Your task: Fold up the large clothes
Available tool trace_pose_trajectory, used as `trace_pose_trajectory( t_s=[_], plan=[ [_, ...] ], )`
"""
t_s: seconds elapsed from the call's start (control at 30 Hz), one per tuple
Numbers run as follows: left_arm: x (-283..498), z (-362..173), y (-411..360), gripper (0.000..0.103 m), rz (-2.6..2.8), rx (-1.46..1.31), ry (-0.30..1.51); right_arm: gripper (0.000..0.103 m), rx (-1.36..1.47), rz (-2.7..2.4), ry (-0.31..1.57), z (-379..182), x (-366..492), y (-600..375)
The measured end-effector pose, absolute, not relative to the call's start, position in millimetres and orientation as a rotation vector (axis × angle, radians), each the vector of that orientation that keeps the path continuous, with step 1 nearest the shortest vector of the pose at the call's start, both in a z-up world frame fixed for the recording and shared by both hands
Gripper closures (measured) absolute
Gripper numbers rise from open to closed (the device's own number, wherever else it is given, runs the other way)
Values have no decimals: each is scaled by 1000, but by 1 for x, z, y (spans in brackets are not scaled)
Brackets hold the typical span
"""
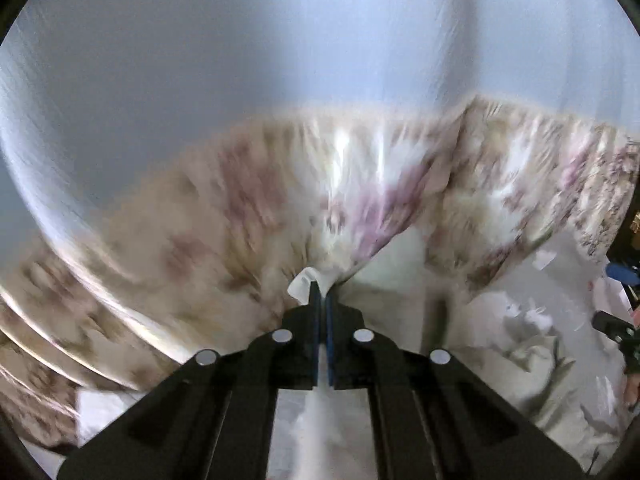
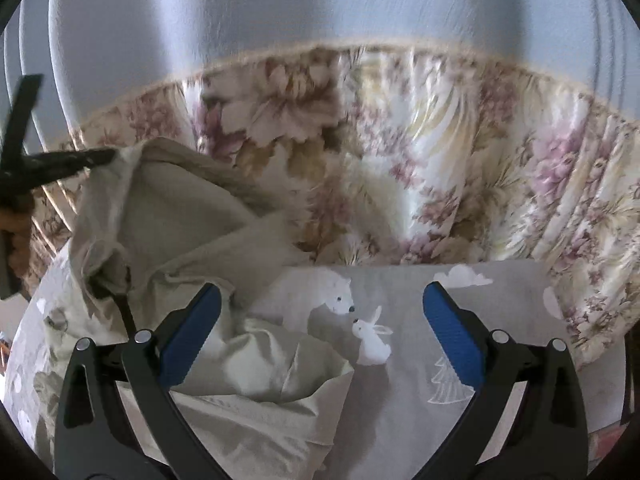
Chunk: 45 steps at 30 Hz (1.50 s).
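A pale beige garment (image 2: pixel 192 220) lies crumpled on a grey bed cover printed with a bear and a rabbit (image 2: pixel 400 380). My left gripper (image 1: pixel 322 298) is shut on a white corner of the garment (image 1: pixel 302 286) and holds it up. It shows in the right wrist view (image 2: pixel 100 157) at the far left, pulling the cloth's edge upward. My right gripper (image 2: pixel 322 312) is open and empty, its blue pads (image 2: pixel 450 332) apart above the garment's lower folds and the bed cover.
A floral cushioned headboard (image 2: pixel 440 168) in cream and mauve curves behind the bed. A pale blue-grey wall (image 2: pixel 320 8) rises above it. Dark objects and bits of paper (image 1: pixel 612 304) sit at the right edge of the left wrist view.
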<state>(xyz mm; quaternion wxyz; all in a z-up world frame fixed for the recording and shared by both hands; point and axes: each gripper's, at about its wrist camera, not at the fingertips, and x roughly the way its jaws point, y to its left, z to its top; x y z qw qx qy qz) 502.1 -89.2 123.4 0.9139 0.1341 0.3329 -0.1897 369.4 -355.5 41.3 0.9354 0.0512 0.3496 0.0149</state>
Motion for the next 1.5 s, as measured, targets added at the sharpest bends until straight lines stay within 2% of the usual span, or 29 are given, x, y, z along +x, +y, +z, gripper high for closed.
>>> trace_pose_trajectory(
  t_s=[0.13, 0.2, 0.33, 0.4, 0.5, 0.57, 0.77, 0.97, 1.07, 1.1, 1.13, 1.2, 1.23, 1.27, 1.3, 1.33, 1.37, 1.5],
  plan=[
    [433, 167, -80, 101, -537, 305, 516, 3, 118, 42, 665, 57, 352, -351],
    [387, 169, -77, 101, -640, 307, 436, 3, 116, 51, 651, 56, 340, -347],
    [274, 118, -41, 100, -849, 216, 324, 3, 125, 59, 667, 38, 313, -342],
    [245, 78, -33, 100, -874, 201, 366, 3, 108, 38, 690, 24, 298, -339],
    [239, 8, -12, 100, -749, 144, 582, 3, 11, -63, 743, 5, 282, -330],
    [239, -9, -1, 100, -693, 64, 649, 3, 43, -58, 757, -2, 274, -328],
    [230, 4, 10, 99, -659, -28, 610, 3, 150, 68, 699, 18, 270, -295],
    [228, -4, 14, 99, -666, -77, 610, 3, 237, 98, 777, 21, 341, -272],
    [223, 2, 10, 99, -643, -36, 597, 4, 189, 78, 817, 15, 381, -258],
    [221, 3, 11, 98, -635, -43, 592, 6, 213, 102, 858, 8, 397, -254],
    [219, 3, 14, 89, -630, -57, 591, 12, 250, 119, 891, 2, 409, -252],
    [216, 4, 21, 60, -595, -85, 579, 21, 311, 125, 968, -13, 430, -247],
    [216, 4, 24, 32, -573, -93, 570, 32, 327, 140, 993, -18, 436, -243],
    [217, 4, 31, 26, -539, -122, 551, 57, 347, 163, 1024, -24, 440, -238],
    [219, 3, 36, 26, -528, -149, 554, 69, 351, 185, 1031, -24, 440, -232],
    [222, 1, 42, 26, -523, -177, 566, 86, 328, 176, 1008, -19, 436, -229],
    [224, 0, 50, 26, -502, -212, 572, 93, 282, 167, 947, -6, 425, -224],
    [226, -2, 71, 22, -434, -289, 585, 94, 132, 147, 763, 37, 361, -210]
  ],
)
